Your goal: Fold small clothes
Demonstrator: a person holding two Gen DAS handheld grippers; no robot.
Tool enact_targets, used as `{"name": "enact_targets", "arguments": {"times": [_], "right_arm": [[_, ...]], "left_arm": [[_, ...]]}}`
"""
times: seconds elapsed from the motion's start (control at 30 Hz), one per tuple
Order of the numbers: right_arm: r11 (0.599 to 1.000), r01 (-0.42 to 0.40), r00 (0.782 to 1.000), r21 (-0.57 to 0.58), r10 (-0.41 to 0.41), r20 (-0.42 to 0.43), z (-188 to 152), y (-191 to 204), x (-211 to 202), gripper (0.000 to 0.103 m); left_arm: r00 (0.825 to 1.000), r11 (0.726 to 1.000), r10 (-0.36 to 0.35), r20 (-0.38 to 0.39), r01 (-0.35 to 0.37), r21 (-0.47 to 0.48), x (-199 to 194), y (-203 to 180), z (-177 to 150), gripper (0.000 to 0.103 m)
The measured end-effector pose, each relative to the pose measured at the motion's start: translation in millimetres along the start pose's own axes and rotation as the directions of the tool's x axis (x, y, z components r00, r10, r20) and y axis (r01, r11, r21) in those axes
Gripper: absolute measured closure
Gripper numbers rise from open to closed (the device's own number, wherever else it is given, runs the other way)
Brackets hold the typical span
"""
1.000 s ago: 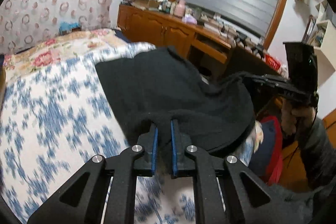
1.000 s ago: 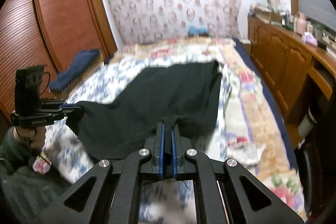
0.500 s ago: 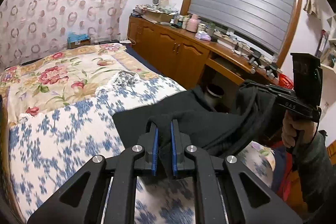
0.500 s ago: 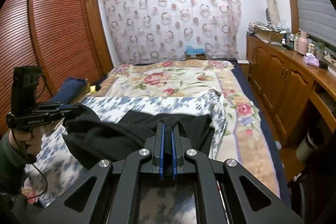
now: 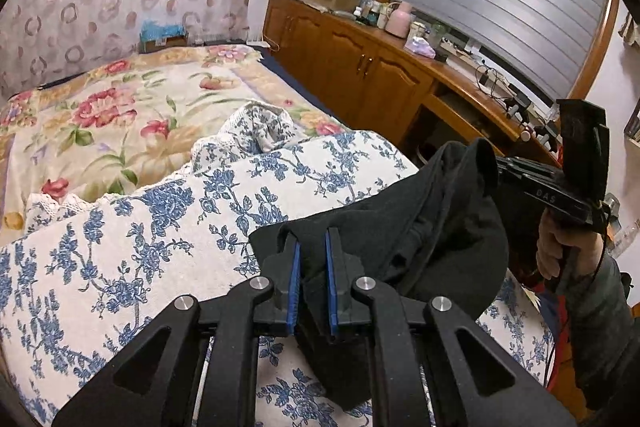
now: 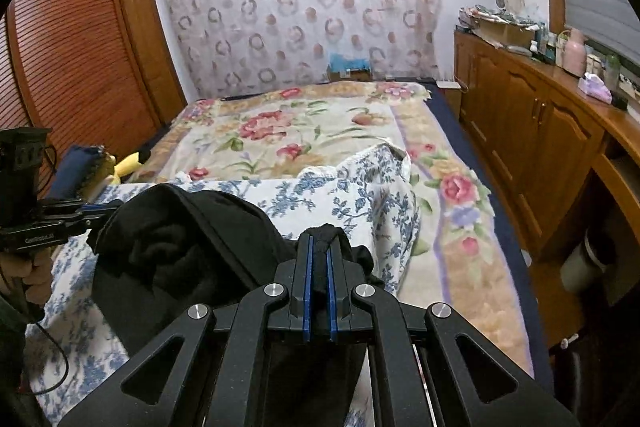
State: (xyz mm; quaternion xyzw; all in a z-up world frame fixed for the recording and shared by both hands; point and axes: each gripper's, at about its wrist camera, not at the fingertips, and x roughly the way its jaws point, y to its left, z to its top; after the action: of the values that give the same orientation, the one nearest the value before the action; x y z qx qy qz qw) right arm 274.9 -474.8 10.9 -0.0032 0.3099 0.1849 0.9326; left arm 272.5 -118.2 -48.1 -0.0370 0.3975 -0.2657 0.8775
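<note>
Because the black cloth (image 5: 404, 239) is big, soft and floppy, it will sag and bunch wherever nothing holds it up. It looks thick and fuzzy, like a warm fleece top, so I think it is a bit heavy for cloth but will not slip easily out of a pinch. It cannot break. The best places to hold it are the edges and corners, one in each claw, so it can be pulled flat and laid down smooth.

Right now it hangs in a deep, dark heap between the two claws, low over the near end of the bed (image 6: 304, 131), above the blue flower sheet (image 5: 132, 239). Most of it droops in folds, and I cannot tell which part is a sleeve or a hem.

The left gripper (image 5: 311, 269) is shut tight on a fold of the black cloth, with the fabric squeezed between its blue pads (image 5: 294, 287). The right gripper (image 6: 319, 269) is pinched shut on another bit of the same cloth, which pokes out in a small dark bump past its tips. A hand (image 5: 554, 247) holds the handle of the right claw.
</note>
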Motion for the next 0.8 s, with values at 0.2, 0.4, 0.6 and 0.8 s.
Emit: {"name": "enact_targets", "arguments": {"times": [0.2, 0.4, 0.6, 0.8], "right_arm": [[0.999, 0.03, 0.999, 0.034, -0.031, 0.019, 13.7, -6.4, -8.1, 0.093], [0.997, 0.066, 0.997, 0.03, -0.067, 0.038, 17.3, -3.0, -22.1, 0.085], [0.998, 0.053, 0.998, -0.017, -0.052, 0.042, 1.0, 5.7, -32.9, 0.06], [0.997, 0.05, 0.999, -0.057, -0.051, -0.016, -9.4, 5.3, -19.6, 0.057]], "left_arm": [[1.0, 1.0, 0.001, 0.029, -0.001, 0.016, -10.5, 0.3, 5.9, 0.071], [0.998, 0.999, -0.004, 0.06, 0.002, 0.033, -26.4, 6.0, 6.6, 0.044], [1.0, 0.999, 0.006, 0.012, -0.007, 0.035, -15.1, 12.0, -9.9, 0.038], [0.998, 0.999, 0.028, -0.047, -0.026, 0.042, 15.6, 12.5, -7.0, 0.038]]}}
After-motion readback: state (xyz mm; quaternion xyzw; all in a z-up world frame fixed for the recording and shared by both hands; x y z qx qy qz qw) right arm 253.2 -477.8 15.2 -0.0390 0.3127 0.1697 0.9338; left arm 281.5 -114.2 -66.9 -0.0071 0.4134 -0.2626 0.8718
